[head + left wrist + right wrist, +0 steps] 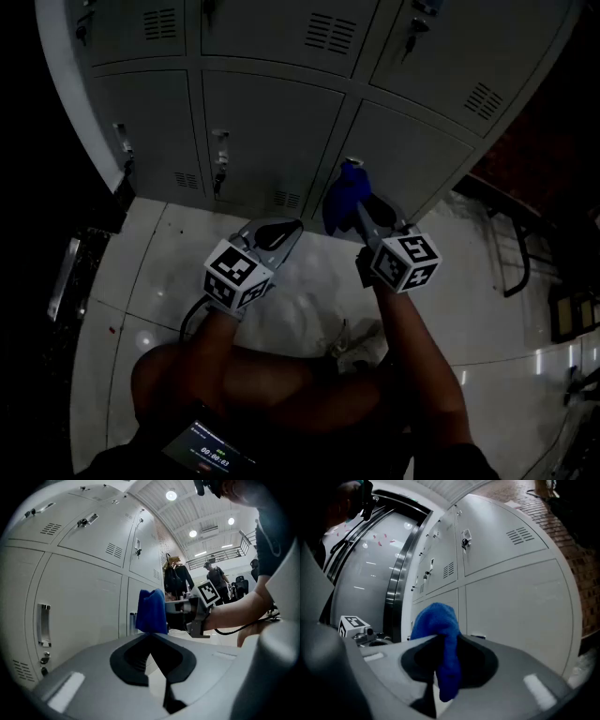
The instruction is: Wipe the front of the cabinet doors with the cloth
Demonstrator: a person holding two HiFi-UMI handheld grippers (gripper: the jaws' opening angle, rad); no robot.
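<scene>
Cloth [342, 194] pinched in outstretched right gripper [362, 212] near cabinet doors [272, 122]; left gripper [284, 231] closed, empty.

Dark handheld screen [208, 452], lower edge of the head view: a line of pale print above a row of digits, both too small to read with certainty. Black-and-white square markers [234, 272] carry patterns only, no letters.

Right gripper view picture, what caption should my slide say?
Right gripper shut on a soft blue cloth, facing pale grey metal cabinet doors.
</scene>
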